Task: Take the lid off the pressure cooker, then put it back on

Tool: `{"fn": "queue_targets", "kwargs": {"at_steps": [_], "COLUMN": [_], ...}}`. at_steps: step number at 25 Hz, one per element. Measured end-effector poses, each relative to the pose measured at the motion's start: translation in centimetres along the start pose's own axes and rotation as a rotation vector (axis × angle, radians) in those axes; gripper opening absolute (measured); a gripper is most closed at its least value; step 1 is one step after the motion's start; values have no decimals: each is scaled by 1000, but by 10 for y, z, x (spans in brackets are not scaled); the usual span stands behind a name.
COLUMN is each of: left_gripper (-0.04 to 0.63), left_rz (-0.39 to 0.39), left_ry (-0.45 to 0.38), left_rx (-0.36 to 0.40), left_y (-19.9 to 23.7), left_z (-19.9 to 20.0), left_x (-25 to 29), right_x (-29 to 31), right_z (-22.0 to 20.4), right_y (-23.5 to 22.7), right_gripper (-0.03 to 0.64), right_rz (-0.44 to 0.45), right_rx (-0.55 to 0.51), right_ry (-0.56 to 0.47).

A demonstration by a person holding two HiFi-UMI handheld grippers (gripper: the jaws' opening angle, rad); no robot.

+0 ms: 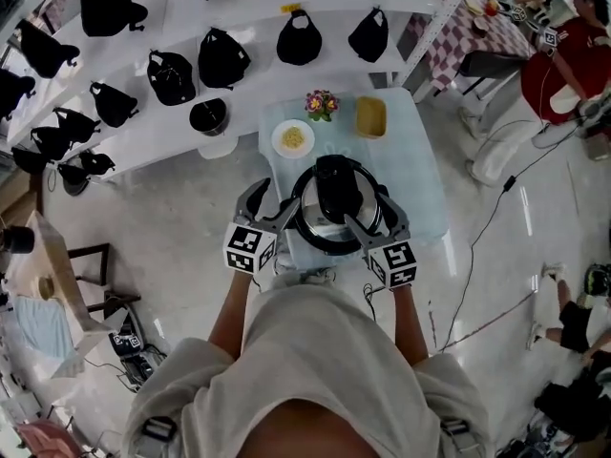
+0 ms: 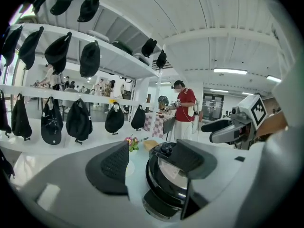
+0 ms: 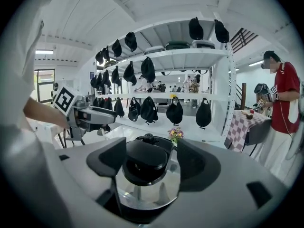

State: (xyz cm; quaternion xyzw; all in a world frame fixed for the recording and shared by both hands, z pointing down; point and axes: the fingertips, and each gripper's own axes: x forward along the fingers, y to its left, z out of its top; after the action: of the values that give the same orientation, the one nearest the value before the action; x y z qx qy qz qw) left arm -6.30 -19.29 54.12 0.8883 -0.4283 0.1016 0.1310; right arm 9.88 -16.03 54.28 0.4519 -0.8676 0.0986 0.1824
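No readable words, brands or numbers are showing anywhere; the marker cubes (image 1: pixel 250 248) are displaying only black-and-white square patterns, not lettering.

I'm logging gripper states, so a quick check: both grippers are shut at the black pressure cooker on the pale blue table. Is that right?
Not quite: both grippers are open, not shut. The left gripper view shows the left gripper with its jaws wide apart. The right gripper view shows the same for the right gripper. The rest stands: they are at the black pressure cooker on the pale blue table.
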Motion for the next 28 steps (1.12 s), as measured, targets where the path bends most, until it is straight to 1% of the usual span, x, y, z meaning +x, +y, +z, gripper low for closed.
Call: {"fn": "queue_targets", "kwargs": {"at_steps": [7,10,15,18,22,28], "left_gripper": [298,298,298,298,298,298], "left_rz": [-49,-54,-31,-17,-3,6], "left_ry": [-10,-18,-28,-28,-25,-34], "left_rx": [-9,-26,-47,-57,-67,-55], "left_y": [21,24,24,22,18,15], "left_z": [-2,-3,-3,-5,-9,-6], "left_x": [-7,-7,-4,-3,-4,-5], "right_x": [12,16,21,27,31,35], "right_z": [0,-4,-9,-15,-25,-35], "right_y": [15,16,16,20,26,31], "right_gripper": [311,311,311,311,311,311], "right_rz": [28,63,155,229,321,437], "right_rx": [-120,-182,-264,-329,-446,-618], "right_ry": [98,146,213,273,365,495]}}
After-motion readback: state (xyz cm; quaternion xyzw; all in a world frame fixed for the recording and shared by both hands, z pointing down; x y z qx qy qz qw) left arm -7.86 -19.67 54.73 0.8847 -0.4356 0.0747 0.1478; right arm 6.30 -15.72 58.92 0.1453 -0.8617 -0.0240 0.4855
